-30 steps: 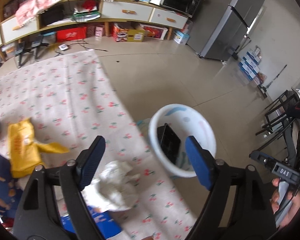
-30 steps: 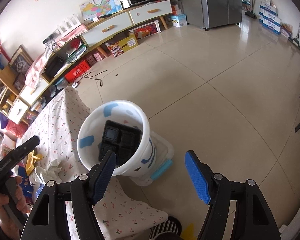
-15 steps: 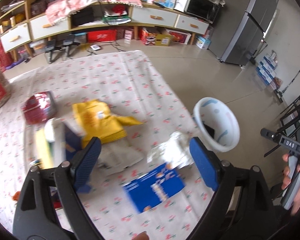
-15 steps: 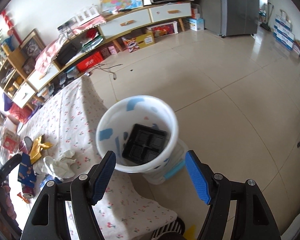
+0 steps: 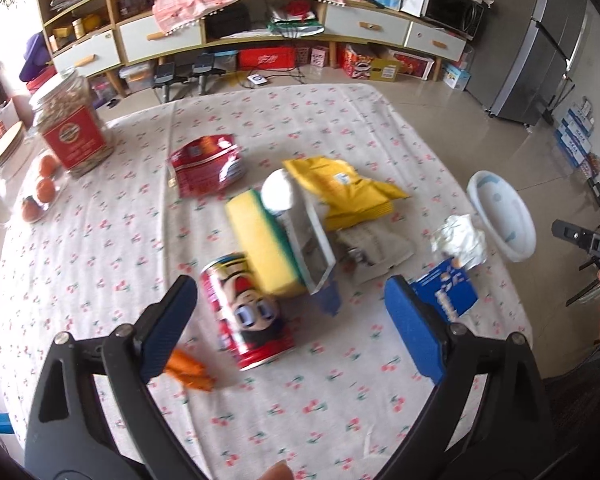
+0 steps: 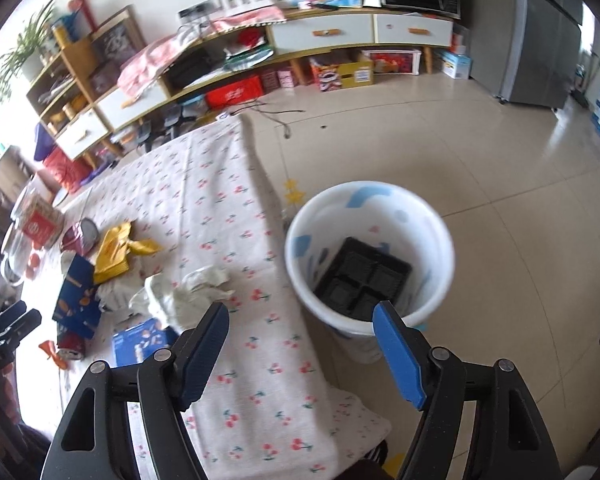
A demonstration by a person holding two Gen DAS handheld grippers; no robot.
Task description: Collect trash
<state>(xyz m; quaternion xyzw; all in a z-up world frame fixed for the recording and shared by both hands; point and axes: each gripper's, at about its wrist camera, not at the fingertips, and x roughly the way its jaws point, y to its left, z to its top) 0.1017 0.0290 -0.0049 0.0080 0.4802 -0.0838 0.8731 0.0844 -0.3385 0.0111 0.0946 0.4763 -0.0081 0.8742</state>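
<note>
Both empty — left gripper (image 5: 290, 310) jaws just widened, right gripper (image 6: 300, 354) parted. Straddle the red can (image 5: 247, 312) across its width, then carry to bin (image 6: 370, 256).

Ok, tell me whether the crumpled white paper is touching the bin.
Apart. The right wrist view shows bare tablecloth between the crumpled white paper and the bin, which stands beyond the table's edge.

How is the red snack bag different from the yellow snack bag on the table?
The red snack bag is shiny and lies alone on the cloth; the yellow snack bag is matte and sits in the pile, against the sponge and papers. The red one lies nearer the jar, the yellow one nearer the bin. Both are crumpled, lying flat.
</note>
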